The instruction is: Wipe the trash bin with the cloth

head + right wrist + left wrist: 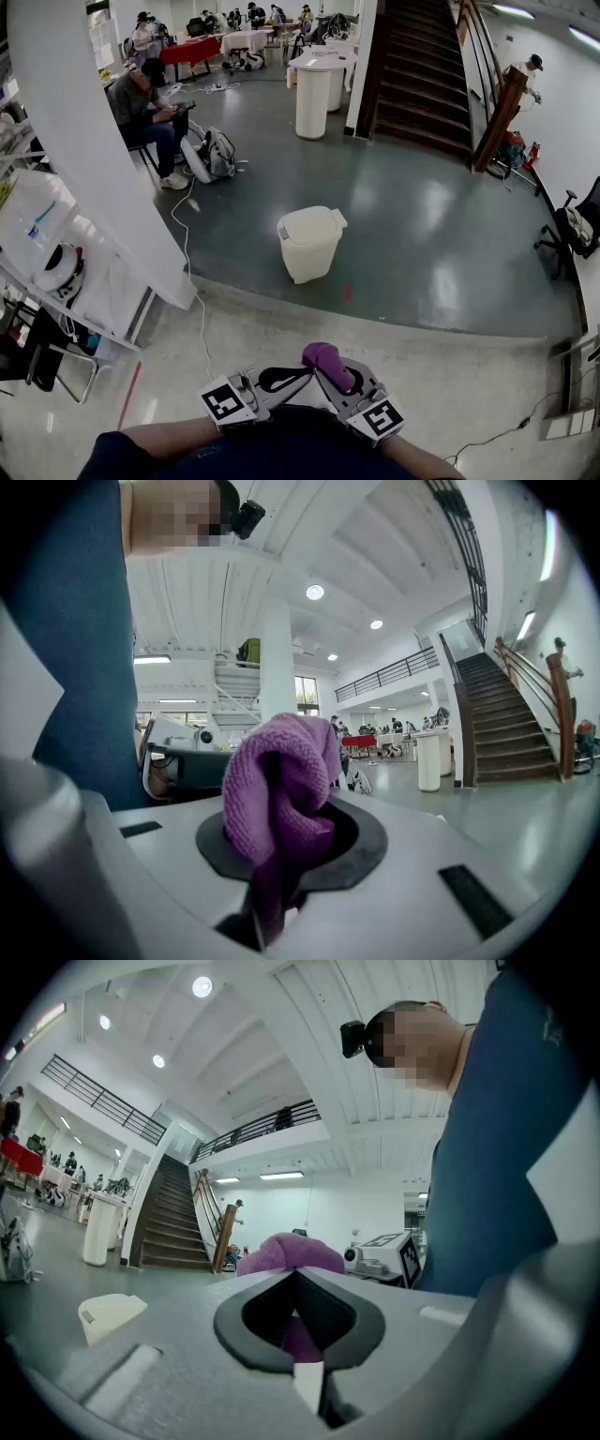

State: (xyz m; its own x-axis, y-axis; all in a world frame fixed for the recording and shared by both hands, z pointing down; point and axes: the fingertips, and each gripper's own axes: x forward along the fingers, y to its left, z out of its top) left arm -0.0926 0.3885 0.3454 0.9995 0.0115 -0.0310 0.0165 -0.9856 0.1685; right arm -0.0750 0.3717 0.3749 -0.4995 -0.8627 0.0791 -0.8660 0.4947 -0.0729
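Standing at the near edge of the floor, on its pale strip, looking down at both grippers close to the body, marker cubes up, tips nearly meeting.

In the right gripper — purple cloth. Jaws pinched hard onto it. Bunched and folded over above the tips, with a tail down in the slot between the pads.

In the left gripper, nothing clamped. Jaws pressed together, with only the oval hollow between the pads open. Through that hollow and over the tips, purple of the cloth just beyond. Touching or not, cannot tell.

Bin well ahead of the grippers, apart from both and from the cloth. Cream, lid shut, upright on the dark part of the floor, near that part's curved near edge.

Left of the bin, a white pillar, with a thin cable along the floor past its foot. Further back, towards the floor's left edge, a seated person with a backpack on the floor beside the chair. Stairs at the far edge, right of centre — also in both gripper views, behind the jaws.
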